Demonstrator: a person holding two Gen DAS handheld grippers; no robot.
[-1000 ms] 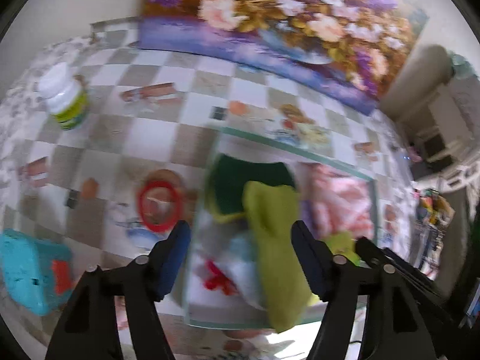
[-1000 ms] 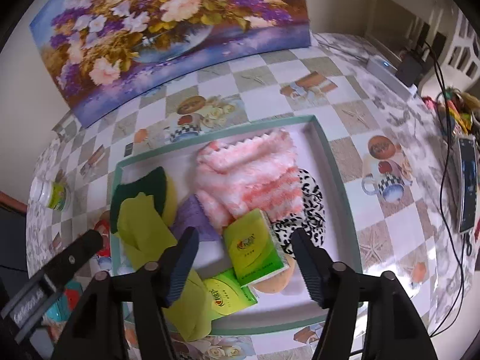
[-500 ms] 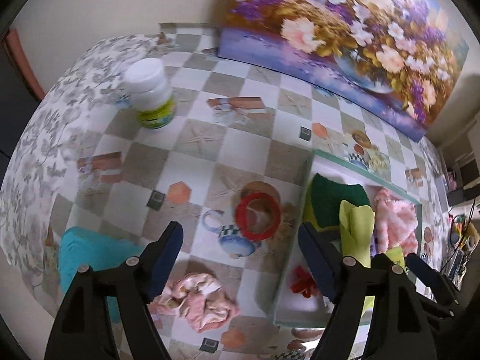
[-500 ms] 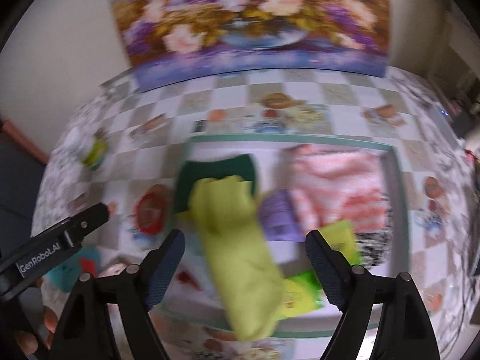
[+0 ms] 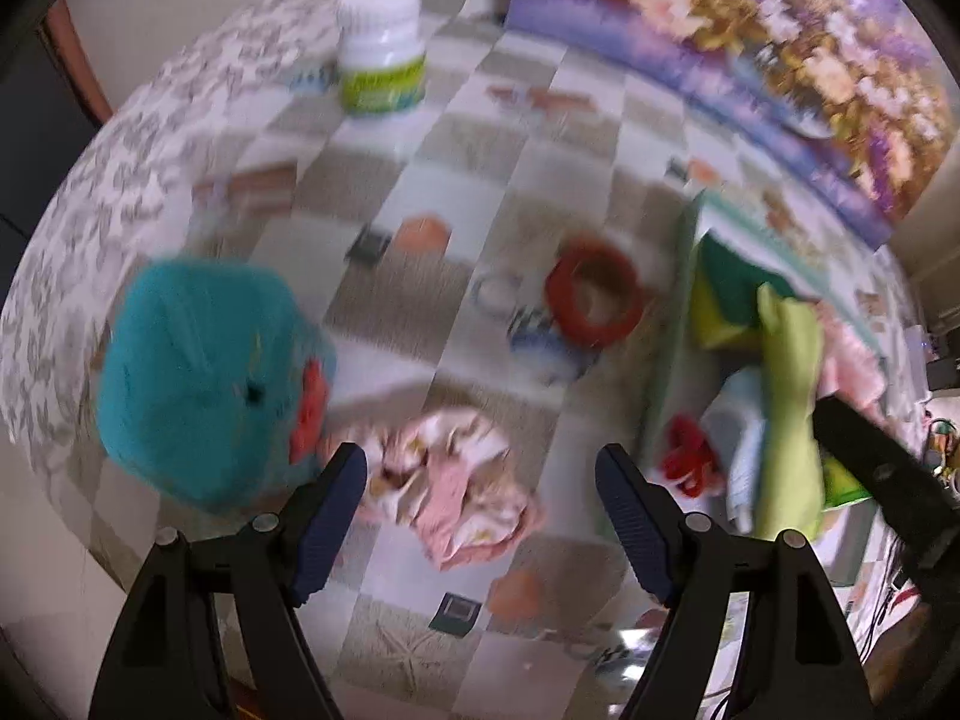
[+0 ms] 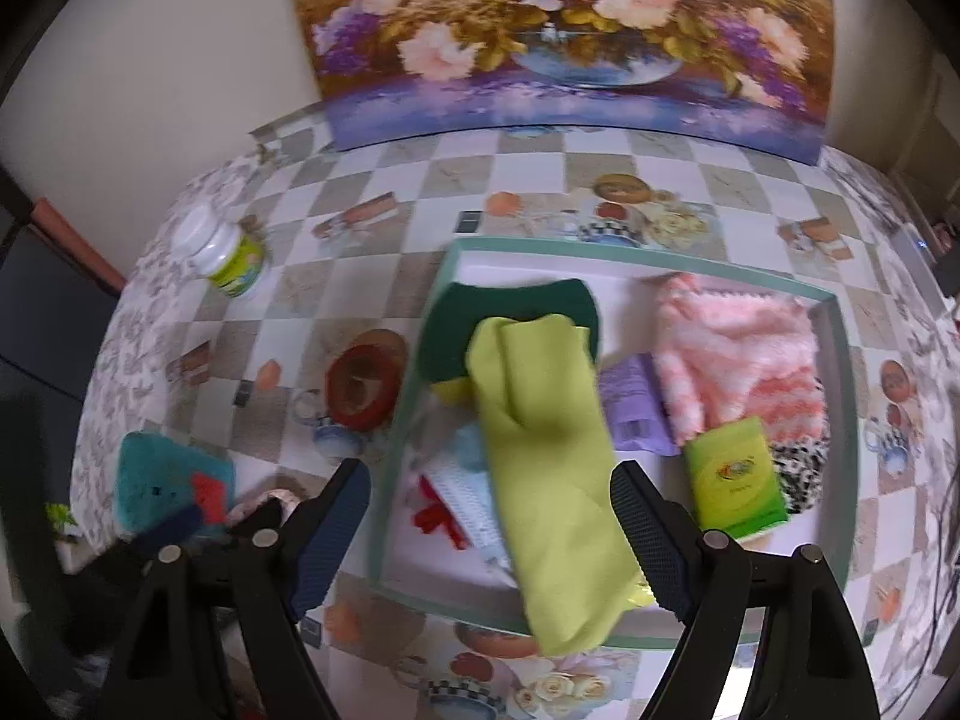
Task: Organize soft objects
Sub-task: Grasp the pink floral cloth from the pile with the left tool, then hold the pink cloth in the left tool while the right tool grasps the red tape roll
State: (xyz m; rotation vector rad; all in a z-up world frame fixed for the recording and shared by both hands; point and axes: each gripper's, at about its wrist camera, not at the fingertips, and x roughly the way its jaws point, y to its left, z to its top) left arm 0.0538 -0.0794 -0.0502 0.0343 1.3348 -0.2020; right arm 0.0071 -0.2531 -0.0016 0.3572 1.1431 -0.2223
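A green-rimmed tray (image 6: 837, 360) holds soft things: a yellow-green cloth (image 6: 546, 456), a dark green sponge (image 6: 510, 318), a pink fluffy cloth (image 6: 738, 360), a purple packet (image 6: 636, 414) and a green tissue pack (image 6: 735, 474). On the table left of the tray lie a crumpled pink cloth (image 5: 456, 480) and a teal plush toy (image 5: 204, 378). My left gripper (image 5: 480, 516) is open, above the pink cloth. My right gripper (image 6: 489, 528) is open and empty over the tray's near edge.
A red tape ring (image 5: 594, 294) lies between the plush toy and the tray (image 5: 672, 360). A white jar with a green label (image 5: 381, 54) stands at the far left. A flower painting (image 6: 558, 30) leans against the wall behind the table.
My left gripper has swung left, away from the tray, and now hangs over the pink cloth and teal plush. My right gripper has turned left over the tray. Both stay open.
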